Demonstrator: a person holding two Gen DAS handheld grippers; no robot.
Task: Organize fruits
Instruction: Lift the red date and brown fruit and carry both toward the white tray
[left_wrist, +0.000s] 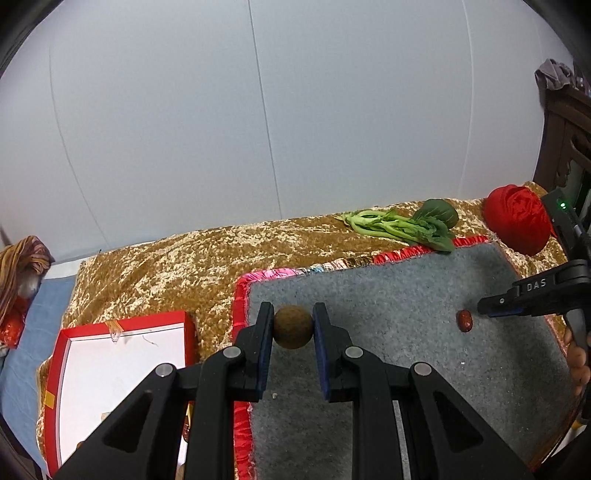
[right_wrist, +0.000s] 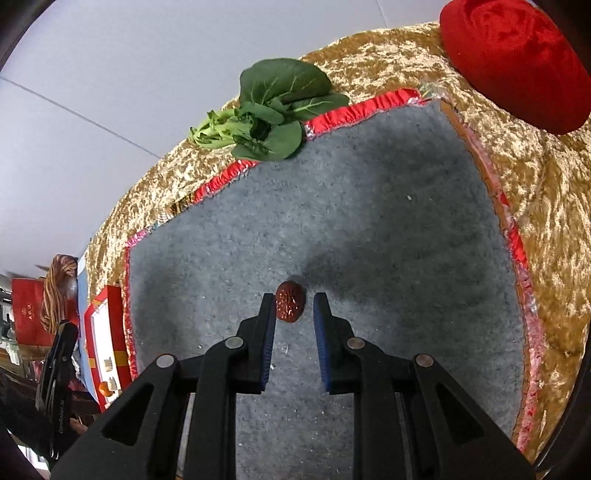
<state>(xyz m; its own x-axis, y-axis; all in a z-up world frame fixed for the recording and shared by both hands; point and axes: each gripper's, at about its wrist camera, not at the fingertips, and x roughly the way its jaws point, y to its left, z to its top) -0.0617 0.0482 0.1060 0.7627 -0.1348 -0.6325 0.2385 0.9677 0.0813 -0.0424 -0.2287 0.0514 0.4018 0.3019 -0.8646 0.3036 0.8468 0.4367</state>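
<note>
Left wrist view: the left gripper (left_wrist: 293, 326) pinches a brown round fruit (left_wrist: 292, 326); the right gripper (right_wrist: 294, 308) stands spread around a red date (right_wrist: 290, 301) on the grey mat (right_wrist: 369, 240).

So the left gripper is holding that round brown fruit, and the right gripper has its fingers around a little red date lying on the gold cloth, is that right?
Nearly. The left gripper does hold the round brown fruit, and the right gripper does have its fingers around the red date. But the date lies on the grey mat, not on the gold cloth that surrounds it. The right wrist view shows this.
</note>
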